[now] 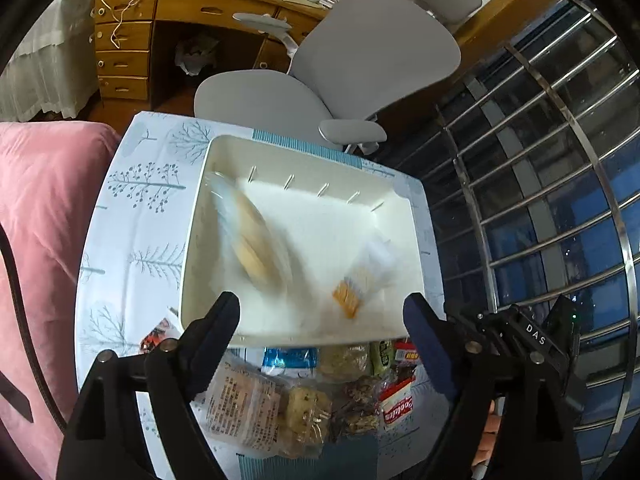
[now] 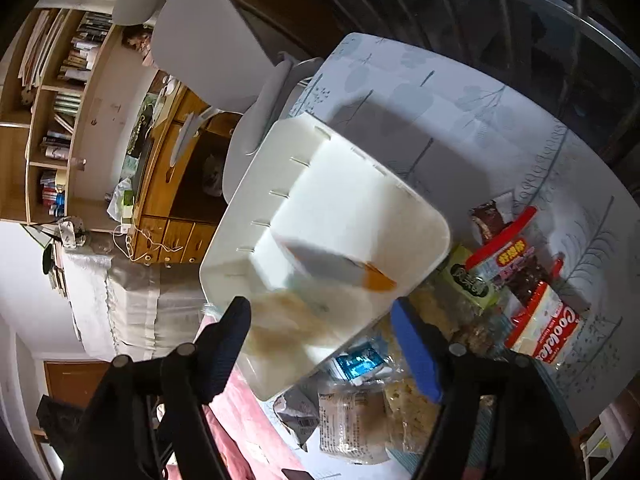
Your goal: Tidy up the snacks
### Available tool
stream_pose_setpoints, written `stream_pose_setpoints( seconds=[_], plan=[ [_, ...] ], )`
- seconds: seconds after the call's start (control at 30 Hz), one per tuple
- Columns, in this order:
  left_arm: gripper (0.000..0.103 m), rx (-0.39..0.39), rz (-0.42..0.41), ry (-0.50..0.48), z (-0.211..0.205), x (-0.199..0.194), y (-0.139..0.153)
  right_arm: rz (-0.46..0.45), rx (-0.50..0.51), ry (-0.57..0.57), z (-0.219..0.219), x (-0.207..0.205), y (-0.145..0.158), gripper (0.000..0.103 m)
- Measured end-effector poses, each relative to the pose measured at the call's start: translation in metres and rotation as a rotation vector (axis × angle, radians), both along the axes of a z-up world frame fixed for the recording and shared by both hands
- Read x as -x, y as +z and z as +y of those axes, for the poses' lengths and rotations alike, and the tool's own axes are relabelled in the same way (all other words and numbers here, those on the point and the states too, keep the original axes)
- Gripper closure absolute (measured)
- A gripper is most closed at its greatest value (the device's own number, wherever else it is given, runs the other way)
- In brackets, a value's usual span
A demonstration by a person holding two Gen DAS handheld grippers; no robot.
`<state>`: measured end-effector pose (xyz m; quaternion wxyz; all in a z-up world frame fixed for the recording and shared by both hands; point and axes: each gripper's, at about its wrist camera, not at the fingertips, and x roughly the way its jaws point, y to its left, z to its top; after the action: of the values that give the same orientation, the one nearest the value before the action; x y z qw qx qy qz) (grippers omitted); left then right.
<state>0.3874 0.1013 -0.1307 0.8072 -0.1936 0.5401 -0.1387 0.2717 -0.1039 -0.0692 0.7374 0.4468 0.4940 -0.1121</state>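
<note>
A white plastic bin (image 1: 196,216) stands on the tree-patterned tablecloth (image 1: 132,200). Inside it two packets show blurred: a clear-wrapped bread roll (image 1: 256,244) on the left and a small packet with an orange end (image 1: 356,284) on the right. My left gripper (image 1: 322,304) hangs over the bin's near rim, open, with nothing between its pads. In the right wrist view the bin (image 2: 248,184) holds the same blurred bread (image 2: 288,320) and orange-ended packet (image 2: 344,268). My right gripper (image 2: 320,308) is open above its near corner, holding nothing.
Several wrapped snacks (image 1: 304,396) lie on the table's near side, among them a red Cookies pack (image 2: 548,328), a green packet (image 2: 472,280) and a blue packet (image 2: 360,364). A grey office chair (image 1: 360,60) and a wooden desk (image 1: 132,40) stand beyond. Pink bedding (image 1: 36,220) lies left, window bars (image 1: 560,160) right.
</note>
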Motion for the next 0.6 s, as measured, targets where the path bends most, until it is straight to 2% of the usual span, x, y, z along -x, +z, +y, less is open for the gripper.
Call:
stream_pose_setpoints(
  seconds=[0.23, 0.47, 0.6],
  plan=[
    [0.020, -0.028, 0.039, 0.026, -0.004, 0.035, -0.004, 0.009, 0.010, -0.028, -0.008, 0.040, 0.004, 0.030],
    [0.020, -0.041, 0.043, 0.017, -0.011, 0.097, -0.003, 0.021, 0.018, -0.046, -0.019, 0.101, 0.010, 0.030],
    [0.020, -0.048, 0.048, 0.004, -0.016, 0.135, -0.003, 0.024, 0.059, -0.024, -0.024, 0.137, 0.017, 0.030]
  ],
)
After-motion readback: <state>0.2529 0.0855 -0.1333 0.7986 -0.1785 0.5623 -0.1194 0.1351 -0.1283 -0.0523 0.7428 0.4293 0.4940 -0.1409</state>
